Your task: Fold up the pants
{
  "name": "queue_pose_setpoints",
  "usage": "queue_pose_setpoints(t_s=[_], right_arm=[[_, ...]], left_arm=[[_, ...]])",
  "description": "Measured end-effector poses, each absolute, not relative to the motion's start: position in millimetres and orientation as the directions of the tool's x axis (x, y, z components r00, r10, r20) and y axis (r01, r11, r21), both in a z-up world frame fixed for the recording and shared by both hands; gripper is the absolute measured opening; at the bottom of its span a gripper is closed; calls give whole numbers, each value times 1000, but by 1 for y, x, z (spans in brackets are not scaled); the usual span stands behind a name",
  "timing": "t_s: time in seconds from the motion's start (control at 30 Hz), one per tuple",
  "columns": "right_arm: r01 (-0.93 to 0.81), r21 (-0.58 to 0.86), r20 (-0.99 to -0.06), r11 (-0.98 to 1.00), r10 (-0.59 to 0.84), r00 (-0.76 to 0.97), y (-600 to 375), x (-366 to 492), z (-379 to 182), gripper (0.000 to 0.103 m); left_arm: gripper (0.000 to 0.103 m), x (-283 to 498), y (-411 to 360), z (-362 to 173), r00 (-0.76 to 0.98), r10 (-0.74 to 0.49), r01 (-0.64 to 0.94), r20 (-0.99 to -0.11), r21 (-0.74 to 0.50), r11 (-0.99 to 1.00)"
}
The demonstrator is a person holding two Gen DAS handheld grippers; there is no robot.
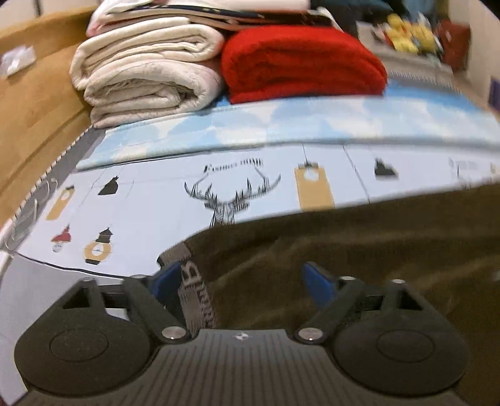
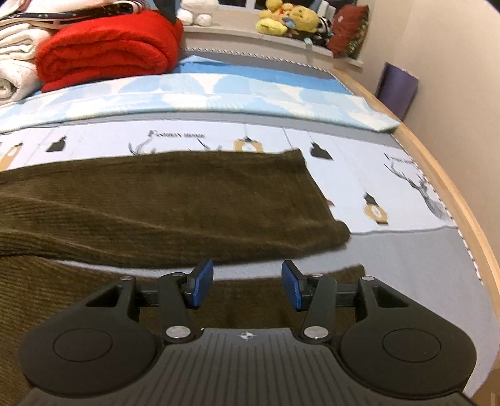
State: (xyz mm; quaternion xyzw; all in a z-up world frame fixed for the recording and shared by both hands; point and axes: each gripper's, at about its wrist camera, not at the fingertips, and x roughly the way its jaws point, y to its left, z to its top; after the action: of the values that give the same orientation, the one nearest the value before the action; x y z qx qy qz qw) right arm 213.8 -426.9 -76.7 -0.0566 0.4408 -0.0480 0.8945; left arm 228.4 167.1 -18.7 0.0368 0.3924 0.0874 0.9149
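Olive-brown corduroy pants (image 1: pixel 359 237) lie flat on the printed bedsheet (image 1: pixel 140 200). Their lettered elastic waistband (image 1: pixel 192 281) runs up between the fingers of my left gripper (image 1: pixel 243 279), close against the left blue pad (image 1: pixel 167 279). The right pad stands well apart over the cloth, so the jaws are wide. In the right wrist view the two legs (image 2: pixel 156 193) stretch to the right, with the far hem (image 2: pixel 331 221) on the sheet. My right gripper (image 2: pixel 247 285) hovers open over the near leg (image 2: pixel 78 299), close to its end, with nothing between its pads.
A folded cream blanket (image 1: pixel 143 71) and a red blanket (image 1: pixel 300 62) are stacked at the back of the bed. A light blue cover (image 2: pixel 218 90) lies behind the pants. The wooden bed frame (image 2: pixel 462 200) curves along the right, with plush toys (image 2: pixel 290 18) on the sill.
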Motion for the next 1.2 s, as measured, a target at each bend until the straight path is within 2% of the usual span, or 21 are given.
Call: queue_pose_setpoints(t_s=[0.07,0.13,0.37,0.5,0.53,0.6,0.67,0.73,0.9,1.1,1.13,1.17,1.2], right_arm=[[20,-124,-779,992,-110,618,-419,219,-72,51],[8,-96,-772,995,-79,630,-412,225,-68,51],[-27,6,-745,1000,22,666,-376,246,-50,50],[-29,46,-739,999,54,672,-359,257,-44,50],[-29,55,-739,998,60,671,-354,261,-43,50],[-28,69,-742,997,70,667,-347,266,-43,50],[-33,79,-745,996,81,662,-339,271,-43,50],[-46,77,-744,996,88,662,-331,275,-43,50],[-96,80,-749,992,123,651,-318,283,-47,50],[-119,67,-759,991,128,639,-314,294,-52,50],[-115,65,-763,991,123,634,-314,295,-54,50],[-109,62,-767,992,117,631,-314,297,-55,50],[-106,61,-770,992,115,628,-316,298,-56,50]], left_arm=[[42,237,181,-16,667,171,-169,-725,76,983],[26,245,193,-15,659,160,-205,-735,29,978],[26,275,210,-26,639,163,-264,-752,-15,964],[28,296,206,-38,638,174,-258,-750,5,966],[31,302,205,-43,634,176,-255,-753,11,967],[46,314,204,-52,621,182,-255,-762,23,967],[76,325,201,-59,612,200,-254,-765,50,966],[86,336,197,-64,614,203,-231,-763,72,970],[91,360,187,-81,607,198,-145,-770,137,980],[90,373,173,-112,567,196,-23,-800,222,975],[82,372,171,-115,567,192,2,-801,234,972],[63,372,170,-117,565,192,20,-803,245,969],[50,373,170,-118,558,193,28,-807,251,968]])
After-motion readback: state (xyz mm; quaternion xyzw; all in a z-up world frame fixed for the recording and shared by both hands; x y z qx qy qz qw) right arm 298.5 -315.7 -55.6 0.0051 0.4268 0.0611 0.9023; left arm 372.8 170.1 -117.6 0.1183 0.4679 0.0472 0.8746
